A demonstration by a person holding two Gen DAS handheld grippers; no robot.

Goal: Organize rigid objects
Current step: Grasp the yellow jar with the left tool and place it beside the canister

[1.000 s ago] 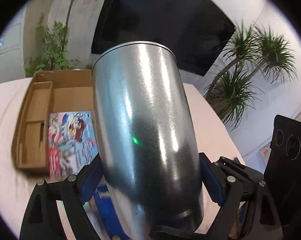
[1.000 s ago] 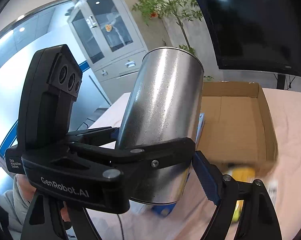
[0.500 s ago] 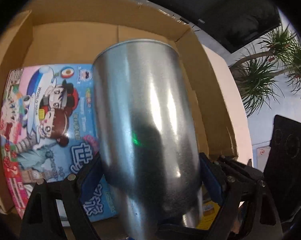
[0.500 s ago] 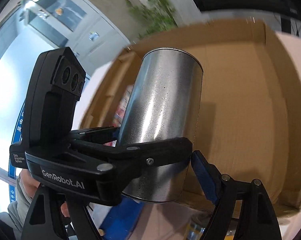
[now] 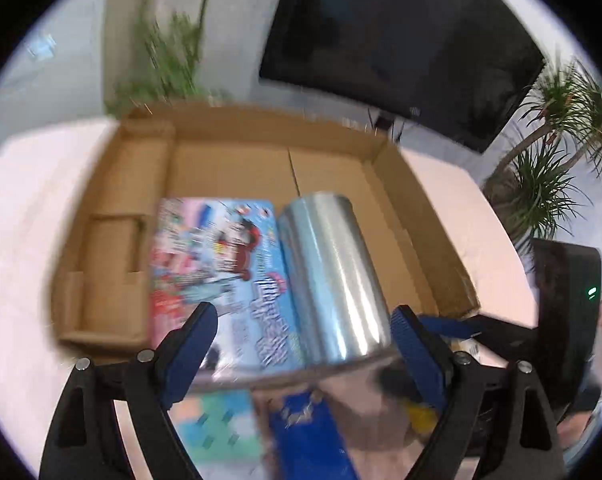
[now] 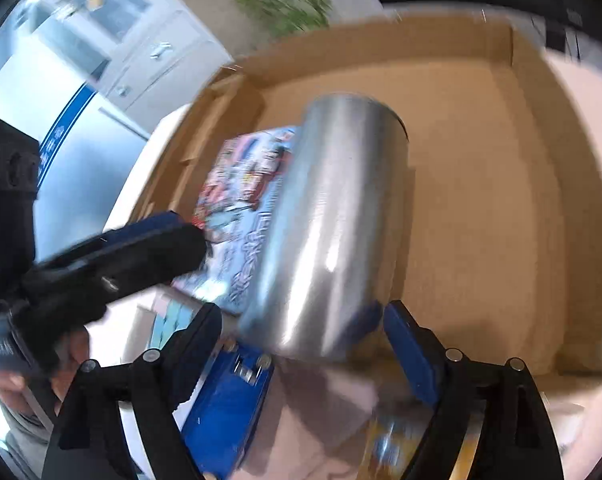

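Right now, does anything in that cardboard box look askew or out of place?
Yes. The metal cylinder lies tilted at the cardboard box's near edge, its lower end over the rim and one side against the colourful picture box. The picture is blurred, so I cannot tell whether it has settled.

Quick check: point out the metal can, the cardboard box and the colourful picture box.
metal can [image 5: 333,276], left wrist view, middle of its shiny side.
cardboard box [image 5: 417,216], left wrist view, its right wall.
picture box [image 5: 217,248], left wrist view, middle of its printed lid.

Both wrist cameras look steeply down, close, sharing the cardboard box [image 5: 401,184].
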